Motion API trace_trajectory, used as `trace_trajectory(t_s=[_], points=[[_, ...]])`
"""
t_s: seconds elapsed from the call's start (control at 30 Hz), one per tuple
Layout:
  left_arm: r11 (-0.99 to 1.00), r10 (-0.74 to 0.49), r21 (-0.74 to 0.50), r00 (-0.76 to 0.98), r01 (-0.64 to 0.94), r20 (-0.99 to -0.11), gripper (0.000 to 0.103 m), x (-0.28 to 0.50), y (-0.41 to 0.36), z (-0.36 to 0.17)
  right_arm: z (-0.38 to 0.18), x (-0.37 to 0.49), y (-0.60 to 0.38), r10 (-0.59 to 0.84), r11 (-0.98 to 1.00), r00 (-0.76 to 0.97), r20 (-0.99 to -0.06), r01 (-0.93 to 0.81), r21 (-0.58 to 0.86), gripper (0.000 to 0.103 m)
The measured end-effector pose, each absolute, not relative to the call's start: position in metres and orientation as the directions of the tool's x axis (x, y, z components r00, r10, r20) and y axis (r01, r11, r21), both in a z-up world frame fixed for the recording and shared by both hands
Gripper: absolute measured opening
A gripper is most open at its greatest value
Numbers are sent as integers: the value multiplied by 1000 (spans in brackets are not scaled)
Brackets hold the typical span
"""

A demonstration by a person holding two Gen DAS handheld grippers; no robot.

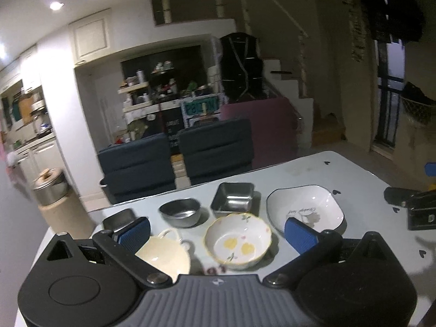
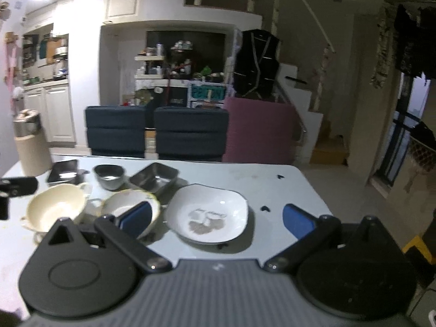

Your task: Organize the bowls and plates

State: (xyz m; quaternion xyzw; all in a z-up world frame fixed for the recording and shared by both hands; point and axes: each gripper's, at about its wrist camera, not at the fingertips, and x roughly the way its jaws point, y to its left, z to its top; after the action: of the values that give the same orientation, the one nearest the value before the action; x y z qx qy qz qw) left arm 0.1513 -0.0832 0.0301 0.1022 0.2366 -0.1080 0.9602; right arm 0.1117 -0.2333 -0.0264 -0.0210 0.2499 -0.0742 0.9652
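Observation:
Dishes lie in a cluster on the pale table [image 1: 313,169]. A floral bowl with a yellow rim [image 1: 237,241] sits between the fingers of my open left gripper [image 1: 218,234], which hovers above it. A cream two-handled bowl [image 1: 164,253] is by its left finger. Behind are a round steel bowl [image 1: 181,212], a square steel dish [image 1: 233,199] and a white squarish plate [image 1: 305,207]. My right gripper [image 2: 216,219] is open over the white plate [image 2: 208,212]; its left finger overlaps the floral bowl [image 2: 128,204]. The cream bowl [image 2: 55,207] is at the left.
A dark flat tray [image 2: 63,173] lies at the table's far left. The other gripper shows as a black shape at the right edge [image 1: 417,208] and the left edge [image 2: 13,190]. Two dark chairs [image 2: 155,130] stand behind the table. A beige bin [image 2: 31,141] is at the left.

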Motion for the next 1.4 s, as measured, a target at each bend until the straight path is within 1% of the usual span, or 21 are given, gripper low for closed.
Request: trace_trajectory(t_s=[0.23, 0.43, 0.57, 0.67, 0.73, 0.8, 0.93, 0.97, 1.03, 1.07, 1.13, 1.17, 1.23, 1.27, 1.3, 1.4], points=[[935, -198, 170, 856, 311, -477, 103, 195, -109, 7, -62, 150, -265, -173, 984, 859, -482, 170, -50, 103], [921, -257, 143, 843, 362, -473, 103, 226, -130, -15, -93, 179, -297, -110, 988, 878, -466, 148, 44, 103], [913, -283, 131, 829, 388, -482, 103, 246, -145, -27, -111, 200, -314, -109, 982, 878, -466, 169, 89, 103], [910, -318, 91, 821, 405, -475, 103, 260, -153, -36, -127, 220, -328, -110, 975, 862, -495, 189, 113, 103], [906, -341, 56, 803, 419, -489, 103, 270, -159, -40, -134, 231, -336, -106, 969, 859, -502, 203, 143, 103], [904, -356, 29, 788, 427, -502, 103, 280, -164, -47, -144, 246, -345, -99, 963, 842, -531, 216, 163, 103], [886, -377, 33, 760, 463, -530, 103, 296, -175, -60, -163, 270, -355, -82, 947, 805, -587, 247, 205, 102], [880, -382, 33, 747, 474, -544, 103, 300, -178, -64, -166, 274, -358, -69, 944, 805, -589, 244, 223, 99], [877, -384, 18, 723, 481, -574, 103, 310, -181, -72, -174, 286, -363, -38, 937, 796, -604, 239, 255, 79], [876, -385, 9, 710, 482, -589, 103, 316, -182, -75, -178, 293, -366, -24, 931, 785, -619, 242, 271, 75], [879, -385, -10, 697, 477, -604, 103, 324, -183, -80, -184, 304, -368, 13, 923, 768, -641, 237, 303, 60], [880, -391, -23, 694, 475, -605, 103, 327, -183, -82, -187, 305, -368, 25, 922, 759, -651, 235, 309, 56], [878, -411, -61, 684, 474, -602, 103, 334, -181, -84, -193, 312, -367, 42, 917, 735, -676, 240, 318, 41], [880, -416, -82, 679, 467, -605, 103, 338, -180, -86, -195, 315, -366, 51, 916, 727, -685, 240, 323, 36], [884, -417, -101, 672, 456, -613, 103, 342, -180, -88, -198, 318, -364, 61, 915, 717, -694, 238, 327, 28], [894, -414, -153, 650, 420, -637, 103, 353, -180, -91, -201, 316, -366, 30, 911, 702, -711, 273, 308, 9]])
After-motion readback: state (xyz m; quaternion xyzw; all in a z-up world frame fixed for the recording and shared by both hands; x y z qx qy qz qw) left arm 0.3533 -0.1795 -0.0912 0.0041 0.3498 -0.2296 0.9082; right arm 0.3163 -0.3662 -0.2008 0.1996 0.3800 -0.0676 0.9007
